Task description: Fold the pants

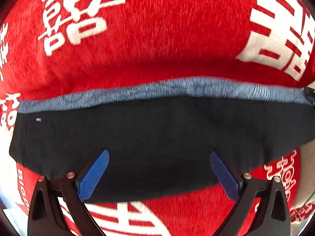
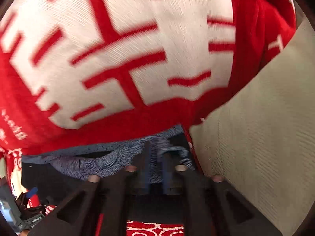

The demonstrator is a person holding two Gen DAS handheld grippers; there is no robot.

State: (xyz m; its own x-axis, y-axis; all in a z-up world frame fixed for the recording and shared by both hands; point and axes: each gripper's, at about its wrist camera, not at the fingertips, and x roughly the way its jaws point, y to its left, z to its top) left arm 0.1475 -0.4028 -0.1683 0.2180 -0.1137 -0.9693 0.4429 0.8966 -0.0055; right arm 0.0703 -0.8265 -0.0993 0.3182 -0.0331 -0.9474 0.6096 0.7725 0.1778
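Note:
The pants [image 1: 157, 135] are dark navy with a lighter blue inner band [image 1: 177, 88] along their far edge, and they lie folded on a red cloth with white characters [image 1: 157, 29]. My left gripper [image 1: 158, 157] is open, with its blue pads [image 1: 94, 175] spread just above the near part of the pants and nothing between them. In the right wrist view my right gripper [image 2: 155, 157] is shut on the blue-lined edge of the pants [image 2: 110, 161], which bunches around the fingers. The dark fabric [image 2: 49, 179] extends to the left.
The red and white printed cloth [image 2: 118, 49] covers the surface under the pants. A beige woven surface [image 2: 265, 137] lies to the right of the cloth's edge. The left gripper's blue pad [image 2: 32, 191] shows at the lower left of the right wrist view.

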